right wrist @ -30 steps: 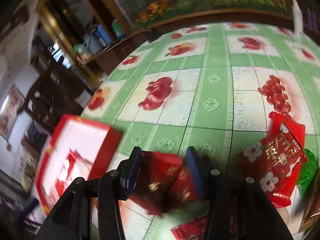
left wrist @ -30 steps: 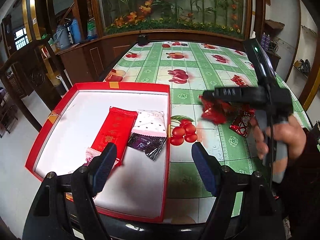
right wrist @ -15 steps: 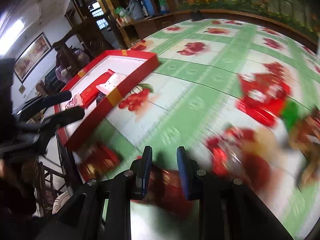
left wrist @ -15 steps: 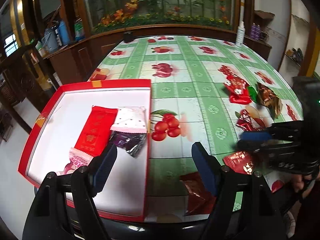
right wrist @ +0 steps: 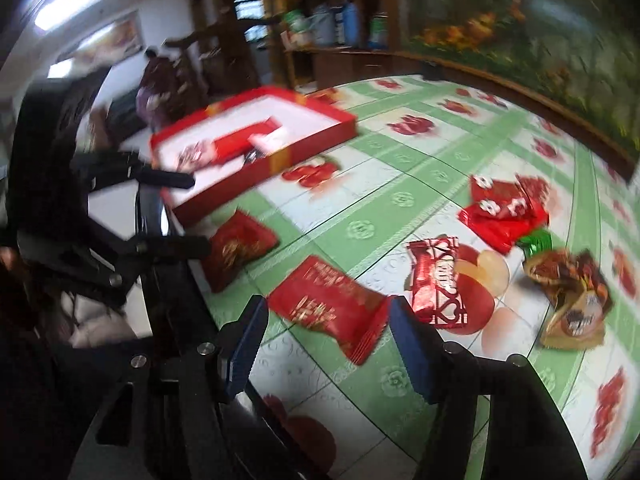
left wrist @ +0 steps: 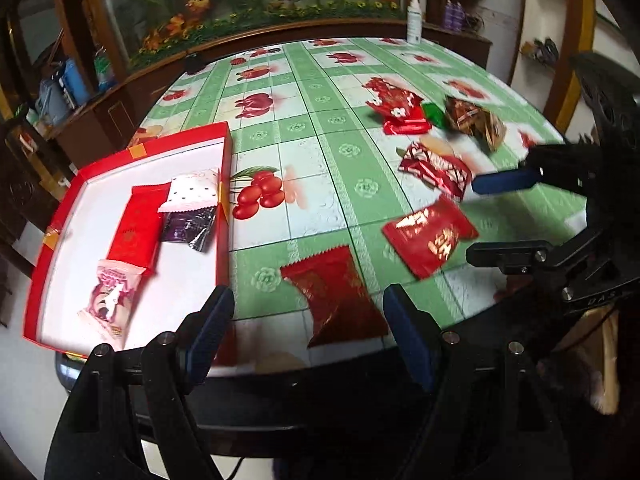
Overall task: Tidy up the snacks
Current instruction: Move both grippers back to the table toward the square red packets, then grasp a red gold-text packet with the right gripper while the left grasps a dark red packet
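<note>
both hand-held grippers gape empty: left hand-held gripper (left wrist: 308, 328) over a red packet (left wrist: 336, 296) beside the red tray (left wrist: 222, 216), right hand-held gripper (right wrist: 326, 340) just opened; next, grasp and tray it.

One red tray (left wrist: 224, 148) sits on one round table (left wrist: 320, 160) with a green checked cloth; inside the tray lie four snack packets: one long red packet (left wrist: 138, 224), one white dotted packet (left wrist: 192, 192), one dark purple packet (left wrist: 186, 226) and one pink-and-white packet (left wrist: 108, 300); on the cloth outside the tray lie two flat red packets with gold print, one (left wrist: 340, 292) near the table's edge and another (left wrist: 430, 236) beside it, one red-and-white patterned packet (left wrist: 434, 168), one cluster of red packets (left wrist: 396, 110) whose number cannot be told, one green packet (left wrist: 434, 114) and one brown packet (left wrist: 476, 120); two grippers are in view, the left gripper (left wrist: 308, 336) and the right gripper (right wrist: 324, 344); one white bottle (left wrist: 414, 20) stands at the far edge.
</note>
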Motion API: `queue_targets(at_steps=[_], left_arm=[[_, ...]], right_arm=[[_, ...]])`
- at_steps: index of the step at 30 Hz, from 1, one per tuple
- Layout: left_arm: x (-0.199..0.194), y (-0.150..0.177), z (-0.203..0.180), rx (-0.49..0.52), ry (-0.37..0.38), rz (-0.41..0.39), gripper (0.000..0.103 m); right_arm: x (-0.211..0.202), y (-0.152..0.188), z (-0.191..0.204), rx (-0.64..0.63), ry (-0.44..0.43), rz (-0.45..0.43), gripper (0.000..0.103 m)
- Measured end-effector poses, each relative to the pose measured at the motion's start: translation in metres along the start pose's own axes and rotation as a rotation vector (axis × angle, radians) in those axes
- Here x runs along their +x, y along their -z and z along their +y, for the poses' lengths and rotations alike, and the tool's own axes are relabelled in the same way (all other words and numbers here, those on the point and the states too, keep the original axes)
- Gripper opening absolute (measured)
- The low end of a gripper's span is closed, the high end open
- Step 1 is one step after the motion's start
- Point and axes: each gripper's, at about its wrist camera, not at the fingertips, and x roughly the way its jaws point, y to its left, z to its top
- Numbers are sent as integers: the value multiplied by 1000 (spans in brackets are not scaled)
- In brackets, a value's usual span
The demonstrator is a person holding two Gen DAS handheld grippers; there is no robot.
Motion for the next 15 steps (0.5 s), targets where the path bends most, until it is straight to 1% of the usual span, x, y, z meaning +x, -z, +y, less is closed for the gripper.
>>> queue_targets(at_steps=[4, 8, 9, 11, 13, 15], left_arm=[[-7, 5, 7, 6, -16, -8, 77], [-8, 7, 15, -20, -11, -3, 77], [-8, 7, 16, -24, -5, 0, 77], [-8, 7, 16, -27, 14, 4, 77], [-8, 8, 14, -20, 23, 10, 77], [-6, 7, 12, -15, 20, 18, 77]], right_arm=[[7, -4, 8, -130, 34, 23, 65], [29, -14, 6, -240, 37, 97, 64], [37, -16, 5, -270, 23, 134, 64], [45, -17, 6, -306, -23, 172, 67], [48, -21, 6, -332, -72, 171, 67], [54, -25, -2, -274, -111, 195, 66]])
